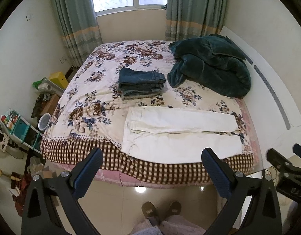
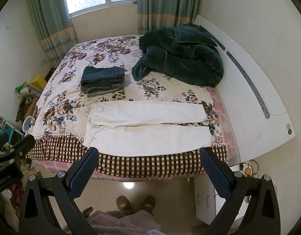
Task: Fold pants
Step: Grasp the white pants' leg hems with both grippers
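bed [image 1: 85,90]: floral cover, fills most of both views, checked edge hanging toward 6 o'clock
quilt [image 1: 211,64]: dark green heap, up around 1 o'clock on the bed
white pants [image 1: 181,133]: flat along the near edge, waist toward 9 o'clock, cuffs toward 3, legs side by side with a slim gap, not folded yet
jeans stack [image 1: 141,83]: already folded, just past the pants at 11 o'clock, apart from them
left tool [image 1: 152,166]: spread wide, holding nothing, hovering short of the bed edge
right tool [image 2: 148,166]: same deal, wide open and empty, over the near leg's edge
step: looks like the very start, first fold pending
next move: probably pinch the near leg at waist and cuff, then flip it onto the far leg
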{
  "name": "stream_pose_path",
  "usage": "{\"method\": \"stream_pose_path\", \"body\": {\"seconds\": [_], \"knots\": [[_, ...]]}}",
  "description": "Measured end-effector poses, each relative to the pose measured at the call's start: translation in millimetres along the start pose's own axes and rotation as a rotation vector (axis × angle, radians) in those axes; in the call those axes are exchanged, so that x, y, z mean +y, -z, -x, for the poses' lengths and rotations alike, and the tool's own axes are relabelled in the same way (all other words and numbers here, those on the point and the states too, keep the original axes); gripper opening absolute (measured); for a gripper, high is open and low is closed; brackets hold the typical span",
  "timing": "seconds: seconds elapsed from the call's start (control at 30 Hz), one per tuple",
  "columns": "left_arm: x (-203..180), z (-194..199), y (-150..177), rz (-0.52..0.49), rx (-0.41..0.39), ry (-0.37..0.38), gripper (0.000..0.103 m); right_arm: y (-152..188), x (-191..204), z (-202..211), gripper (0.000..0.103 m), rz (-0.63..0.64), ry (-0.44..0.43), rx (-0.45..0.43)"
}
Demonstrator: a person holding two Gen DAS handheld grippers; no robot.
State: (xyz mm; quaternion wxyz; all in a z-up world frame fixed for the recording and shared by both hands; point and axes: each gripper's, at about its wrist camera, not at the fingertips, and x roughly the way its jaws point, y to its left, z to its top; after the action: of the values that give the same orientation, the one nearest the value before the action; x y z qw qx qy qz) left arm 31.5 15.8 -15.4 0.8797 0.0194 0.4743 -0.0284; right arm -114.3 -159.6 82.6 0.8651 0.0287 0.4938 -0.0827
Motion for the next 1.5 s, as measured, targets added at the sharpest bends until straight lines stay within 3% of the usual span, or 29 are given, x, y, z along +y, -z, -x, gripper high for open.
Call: {"method": "stream_pose_path", "body": {"seconds": [0.23,0.47,0.7,0.9,1.07,1.33,1.5], "knots": [[18.4,-73.8,-27.9,0.010,0.009,-0.059,0.103,-13.2,-5.9,-65.0,0.103,-0.104,0.115,0.009],[14.8,-167.4,-59.7,0.033,0.098,-0.117,0.103,-54.7,-46.8,-183.5,0.103,-0.181,0.163,0.102],[-10.9,-282.2,-96.0,0.082,0.217,-0.201,0.103,-112.7,-103.8,-347.9,0.103,-0.235,0.103,0.212],[-23.3,-414.1,-110.7,0.164,0.380,-0.239,0.103,-151.5,-147.0,-512.9,0.103,-0.282,0.074,0.344],[-19.0,-534.9,-114.6,0.250,0.516,-0.263,0.103,-165.2,-176.7,-642.1,0.103,-0.395,0.048,0.447],[2.2,-711.9,-107.8,0.484,0.710,-0.219,0.103,-162.6,-206.5,-810.4,0.103,-0.672,0.062,0.539],[13.4,-765.1,-104.6,0.620,0.779,-0.188,0.103,-157.2,-222.5,-900.3,0.103,-0.861,0.098,0.585]]}}
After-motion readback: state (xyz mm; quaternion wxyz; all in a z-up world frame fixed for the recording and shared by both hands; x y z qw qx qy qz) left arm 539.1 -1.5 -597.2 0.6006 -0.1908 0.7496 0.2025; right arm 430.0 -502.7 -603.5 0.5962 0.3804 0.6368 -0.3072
